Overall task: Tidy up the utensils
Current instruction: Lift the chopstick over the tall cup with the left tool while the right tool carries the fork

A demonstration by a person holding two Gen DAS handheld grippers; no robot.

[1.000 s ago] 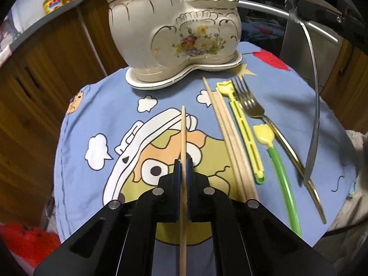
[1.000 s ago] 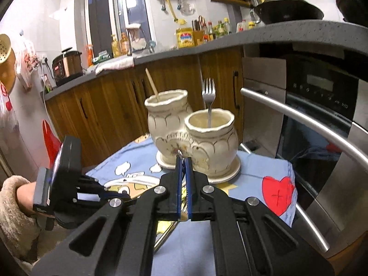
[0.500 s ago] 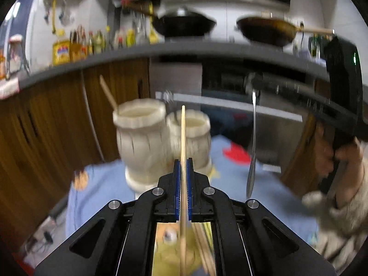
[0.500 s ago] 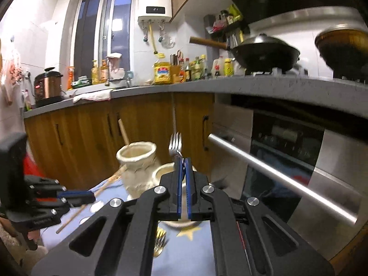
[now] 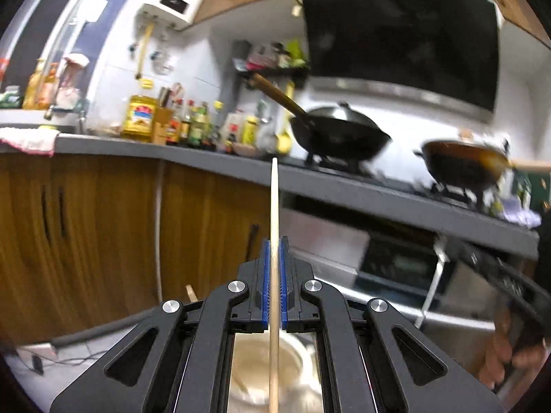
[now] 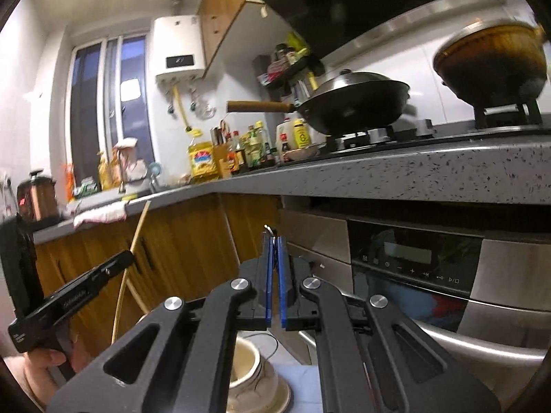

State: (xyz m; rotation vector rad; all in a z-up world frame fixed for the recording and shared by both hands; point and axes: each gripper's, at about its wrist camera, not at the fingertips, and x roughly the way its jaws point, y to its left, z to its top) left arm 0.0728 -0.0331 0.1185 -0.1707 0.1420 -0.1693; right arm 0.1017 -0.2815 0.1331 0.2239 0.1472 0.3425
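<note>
The left gripper (image 5: pixel 274 247) has its fingers clenched on a wooden chopstick (image 5: pixel 273 206) above the ceramic holder (image 5: pixel 255 375). The right gripper (image 6: pixel 274 246) pinches thin metal, probably a utensil handle (image 6: pixel 269 230), above the same holder.

black wok (image 5: pixel 339 134) on stove, oven (image 6: pixel 409 275) below

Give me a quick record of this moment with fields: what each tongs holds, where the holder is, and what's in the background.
left tongs: shut on a wooden chopstick, upright
right tongs: shut on a thin metal utensil, only its tip shows
ceramic holder: below both tongs, cream, opening upward
background: wok on the stove, oven under the counter
</note>
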